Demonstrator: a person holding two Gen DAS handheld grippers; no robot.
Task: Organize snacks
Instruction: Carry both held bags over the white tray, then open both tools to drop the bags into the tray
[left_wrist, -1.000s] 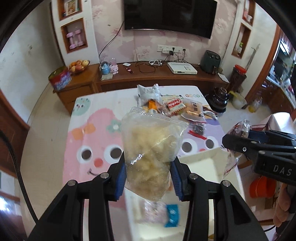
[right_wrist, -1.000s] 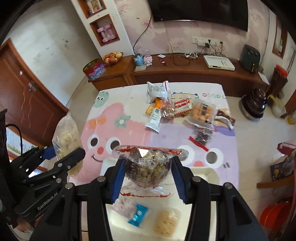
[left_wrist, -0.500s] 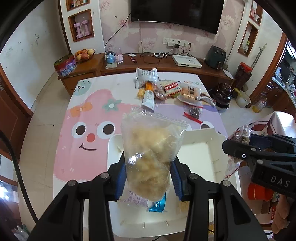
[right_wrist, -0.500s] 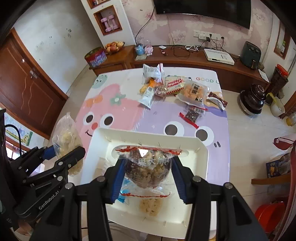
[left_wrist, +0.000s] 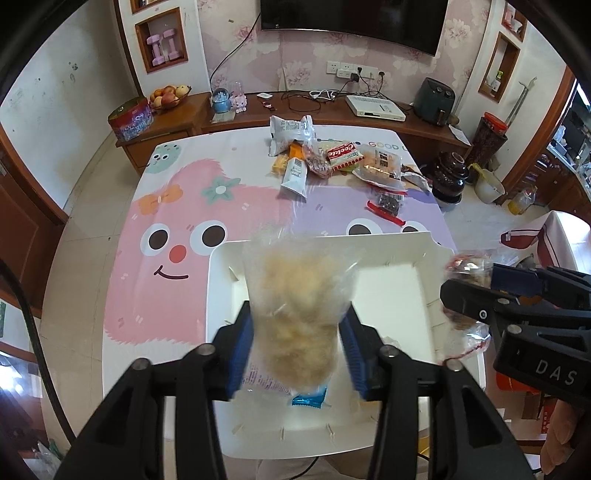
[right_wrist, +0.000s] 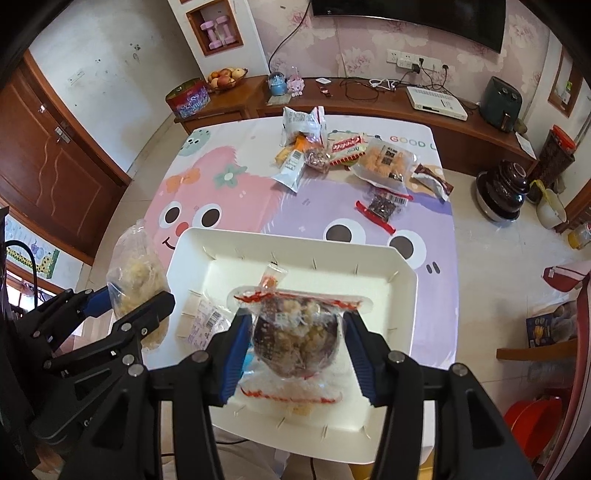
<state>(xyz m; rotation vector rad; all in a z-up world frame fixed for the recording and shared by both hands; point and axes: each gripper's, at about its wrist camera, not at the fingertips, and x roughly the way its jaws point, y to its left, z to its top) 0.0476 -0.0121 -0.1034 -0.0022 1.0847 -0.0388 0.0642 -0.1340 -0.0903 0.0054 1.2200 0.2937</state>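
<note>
A white tray (left_wrist: 369, 240) (right_wrist: 295, 240) sits at the near edge of the cartoon-print table. My left gripper (left_wrist: 297, 321) hangs over the tray's left half and its jaws are opening. The clear bag of pale puffs (left_wrist: 299, 306) is blurred between them, with slim gaps at both blue pads. My right gripper (right_wrist: 291, 321) is over the tray's middle, jaws also opening. The bag of dark mixed nuts (right_wrist: 295, 336) with red seals sits loosely between its pads. Each view shows the other gripper beside it: the left gripper (right_wrist: 147, 314) and the right gripper (left_wrist: 465, 295).
In the tray lie a blue-wrapped sweet (left_wrist: 310, 398), a small printed packet (right_wrist: 207, 321) and a little orange packet (right_wrist: 273, 280). A pile of snack packs (left_wrist: 332, 162) lies at the table's far side. A wooden TV cabinet (left_wrist: 258, 110) stands behind.
Both grippers came back from the table's middle and down over the tray. The left jaws spread wider and the puff bag blurred and sagged. The right jaws widened a little.
</note>
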